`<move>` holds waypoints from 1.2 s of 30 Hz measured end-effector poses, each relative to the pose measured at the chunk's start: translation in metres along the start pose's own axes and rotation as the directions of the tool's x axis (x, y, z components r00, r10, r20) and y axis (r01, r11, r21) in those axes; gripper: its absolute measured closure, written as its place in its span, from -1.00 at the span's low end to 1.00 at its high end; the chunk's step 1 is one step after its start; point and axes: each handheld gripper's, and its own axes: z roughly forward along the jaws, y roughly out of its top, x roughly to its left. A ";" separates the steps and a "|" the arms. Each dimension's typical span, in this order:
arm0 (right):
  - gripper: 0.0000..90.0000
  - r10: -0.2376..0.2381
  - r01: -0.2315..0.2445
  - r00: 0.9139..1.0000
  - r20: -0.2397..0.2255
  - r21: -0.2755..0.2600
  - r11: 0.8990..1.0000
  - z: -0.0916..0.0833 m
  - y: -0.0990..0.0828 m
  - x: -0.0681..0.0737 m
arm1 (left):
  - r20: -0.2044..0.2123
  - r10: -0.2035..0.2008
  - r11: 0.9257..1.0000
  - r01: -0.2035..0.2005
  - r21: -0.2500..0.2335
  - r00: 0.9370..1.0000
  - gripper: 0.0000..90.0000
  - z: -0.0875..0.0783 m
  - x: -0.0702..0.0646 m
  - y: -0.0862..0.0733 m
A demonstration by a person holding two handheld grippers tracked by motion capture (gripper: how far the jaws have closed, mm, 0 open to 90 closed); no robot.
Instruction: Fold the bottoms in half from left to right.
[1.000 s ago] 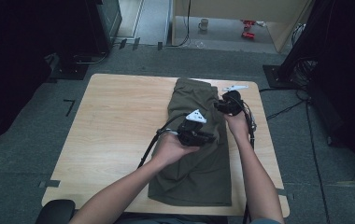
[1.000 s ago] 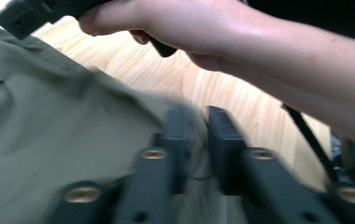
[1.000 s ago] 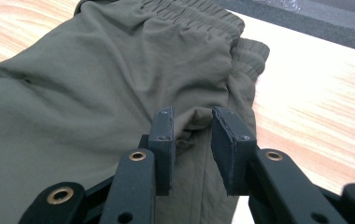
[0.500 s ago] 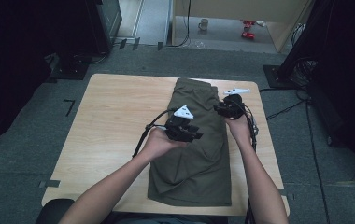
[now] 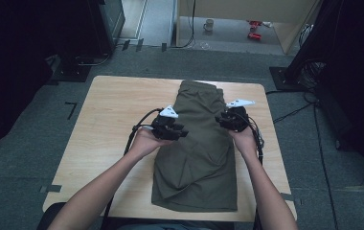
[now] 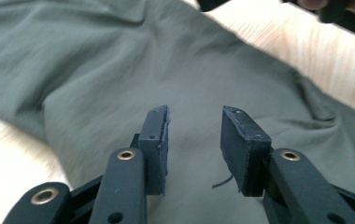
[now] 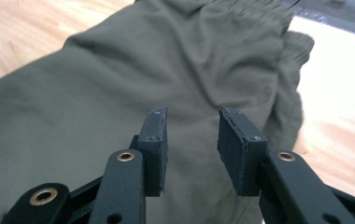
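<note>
An olive-green garment (image 5: 197,158) lies folded lengthwise on the wooden table (image 5: 113,124), its waistband at the far end. My left gripper (image 5: 180,132) hovers over the garment's left edge near its middle. In the left gripper view the left gripper (image 6: 194,114) is open, and its jaws have just been opening with nothing between them, only cloth (image 6: 119,70) below. My right gripper (image 5: 225,122) sits at the garment's right edge. In the right gripper view the right gripper (image 7: 192,116) is open too; its jaws have also just been opening, empty, above the wrinkled fabric (image 7: 175,60).
Bare tabletop stretches to the left of the garment, with a narrow strip (image 5: 266,143) on its right. Beyond the table are a dark cabinet (image 5: 103,24), cables (image 5: 295,112) and small items on the floor (image 5: 254,28).
My left hand has slid left from the garment's middle to its left edge. My right hand has drawn back slightly toward the person. The garment lies still.
</note>
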 end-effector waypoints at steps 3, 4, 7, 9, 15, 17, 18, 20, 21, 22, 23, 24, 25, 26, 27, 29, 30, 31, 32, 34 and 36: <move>0.41 0.001 -0.001 1.000 -0.015 0.001 1.000 0.001 -0.008 0.003 | -0.012 0.002 0.999 -0.002 0.034 1.000 0.31 0.004 0.006 -0.005; 0.41 0.005 -0.005 1.000 -0.016 0.004 1.000 0.001 -0.010 0.004 | -0.012 0.002 0.999 -0.002 0.034 1.000 0.30 0.004 0.006 -0.005; 0.37 0.003 -0.003 1.000 -0.020 0.012 1.000 0.003 -0.018 0.007 | -0.008 -0.005 1.000 0.005 0.010 1.000 0.31 0.008 0.011 -0.013; 0.33 -0.001 0.001 1.000 -0.022 0.016 1.000 0.004 -0.024 0.008 | -0.004 -0.014 1.000 0.014 0.013 1.000 0.31 0.011 0.013 -0.018; 0.24 -0.006 0.008 0.999 -0.032 0.061 0.998 0.015 -0.038 0.008 | 0.011 -0.016 0.999 0.016 0.031 1.000 0.29 0.017 0.018 -0.029; 0.19 -0.001 0.003 1.000 -0.031 0.075 0.997 0.019 -0.043 0.008 | 0.010 -0.001 0.999 0.001 0.039 1.000 0.28 0.018 0.019 -0.032; 0.19 0.003 -0.001 1.000 -0.030 0.074 0.997 0.020 -0.045 0.008 | 0.005 0.011 0.999 -0.011 0.052 1.000 0.27 0.019 0.020 -0.034; 0.16 -0.011 0.013 1.000 -0.021 0.066 0.998 0.021 -0.047 0.009 | 0.006 0.012 0.998 -0.012 0.059 1.000 0.26 0.021 0.021 -0.035; 0.15 -0.020 0.021 1.000 -0.018 0.063 0.998 0.022 -0.048 0.009 | 0.011 -0.002 0.998 0.001 0.065 1.000 0.25 0.022 0.023 -0.038; 0.15 -0.020 0.021 1.000 -0.018 0.063 0.998 0.022 -0.048 0.009 | 0.011 -0.002 0.998 0.001 0.065 1.000 0.26 0.022 0.023 -0.038; 0.13 -0.036 0.036 0.999 -0.013 0.053 0.998 0.022 -0.050 0.010 | 0.018 -0.015 0.998 0.014 0.063 1.000 0.27 0.023 0.023 -0.039; 0.13 -0.036 0.036 0.999 -0.013 0.053 0.998 0.022 -0.050 0.010 | 0.017 -0.025 0.998 0.024 0.062 1.000 0.30 0.023 0.023 -0.040; 0.12 -0.040 0.040 0.999 -0.009 0.033 0.999 0.023 -0.053 0.010 | 0.016 -0.021 0.998 0.020 0.054 1.000 0.31 0.022 0.024 -0.043; 0.12 -0.040 0.040 0.999 -0.009 0.033 0.999 0.023 -0.053 0.010 | 0.016 -0.021 0.998 0.020 0.054 1.000 0.31 0.022 0.024 -0.043; 0.11 -0.038 0.038 0.999 -0.010 0.021 0.999 0.023 -0.055 0.011 | 0.008 -0.017 0.999 0.017 0.048 1.000 0.32 0.021 0.024 -0.045; 0.11 -0.035 0.035 0.999 -0.008 0.019 0.999 0.023 -0.055 0.011 | 0.003 -0.014 0.999 0.014 0.046 1.000 0.35 0.020 0.024 -0.046; 0.11 -0.032 0.032 0.999 -0.001 0.000 0.999 0.024 -0.058 0.013 | -0.008 0.001 0.999 0.000 0.051 1.000 0.36 0.018 0.023 -0.047; 0.12 -0.031 0.031 1.000 0.002 -0.011 0.999 0.024 -0.059 0.014 | -0.011 0.004 0.998 -0.004 0.056 1.000 0.37 0.017 0.023 -0.048; 0.12 -0.028 0.028 1.000 0.004 -0.011 1.000 0.024 -0.059 0.015 | -0.011 0.004 0.998 -0.004 0.056 1.000 0.38 0.017 0.023 -0.048; 0.12 -0.025 0.025 1.000 0.004 -0.012 1.000 0.024 -0.059 0.017 | -0.014 0.000 0.998 0.001 0.057 1.000 0.38 0.015 0.024 -0.049; 0.12 -0.019 0.019 1.000 0.013 -0.011 1.000 0.025 -0.058 0.023 | -0.013 -0.011 0.999 0.012 0.050 1.000 0.38 0.010 0.026 -0.053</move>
